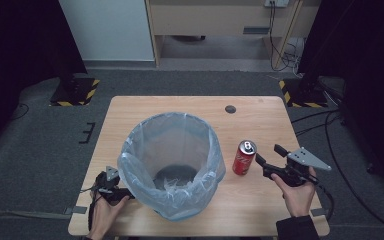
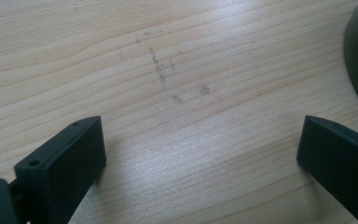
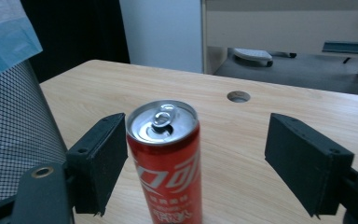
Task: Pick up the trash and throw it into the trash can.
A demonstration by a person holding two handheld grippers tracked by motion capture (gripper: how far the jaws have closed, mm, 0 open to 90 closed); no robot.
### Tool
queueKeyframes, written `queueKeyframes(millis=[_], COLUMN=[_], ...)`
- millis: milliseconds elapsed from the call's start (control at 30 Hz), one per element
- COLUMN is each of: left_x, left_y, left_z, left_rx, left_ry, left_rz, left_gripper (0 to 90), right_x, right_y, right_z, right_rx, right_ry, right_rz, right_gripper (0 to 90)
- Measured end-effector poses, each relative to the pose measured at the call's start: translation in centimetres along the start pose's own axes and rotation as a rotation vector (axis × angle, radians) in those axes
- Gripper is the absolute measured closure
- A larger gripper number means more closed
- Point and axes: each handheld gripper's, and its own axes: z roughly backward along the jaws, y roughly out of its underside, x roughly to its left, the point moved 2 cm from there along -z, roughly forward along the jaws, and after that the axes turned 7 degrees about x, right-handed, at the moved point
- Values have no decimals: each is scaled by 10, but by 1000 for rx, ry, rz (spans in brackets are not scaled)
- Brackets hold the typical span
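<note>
Right hand-held gripper [image 1: 267, 155] jaws apart, level, flanking upright red can [image 1: 243, 158].

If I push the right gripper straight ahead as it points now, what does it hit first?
Most likely the red can: it stands upright between the open jaws of the right gripper, nearer one jaw, with bare table behind it.

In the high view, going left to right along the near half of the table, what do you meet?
Left gripper → lined mesh bin → red can → right gripper, open beside the can.
</note>
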Motion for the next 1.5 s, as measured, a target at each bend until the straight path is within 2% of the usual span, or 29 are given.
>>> queueKeyframes(millis=[133, 233, 467, 767, 1100, 1500], left_x=[0, 0, 0, 0, 0, 0], left_y=[0, 0, 0, 0, 0, 0], left_z=[0, 0, 0, 0, 0, 0], left_rx=[1, 1, 1, 1, 1, 1], left_ry=[-2, -2, -3, -3, -2, -2], left_rz=[0, 0, 1, 1, 1, 0], left_gripper=[1, 1, 0, 0, 0, 0], right_x=[7, 9, 9, 11, 10, 11], right_y=[-3, -3, -5, -1, 6, 23], right_z=[-9, -13, -19, -43, -58, -74], right_rx=[14, 26, 29, 67, 100, 153], right_ry=[-25, -21, -29, -53, -14, -1], right_rz=[18, 35, 27, 21, 38, 50], right_gripper=[210, 207, 204, 202, 205, 225])
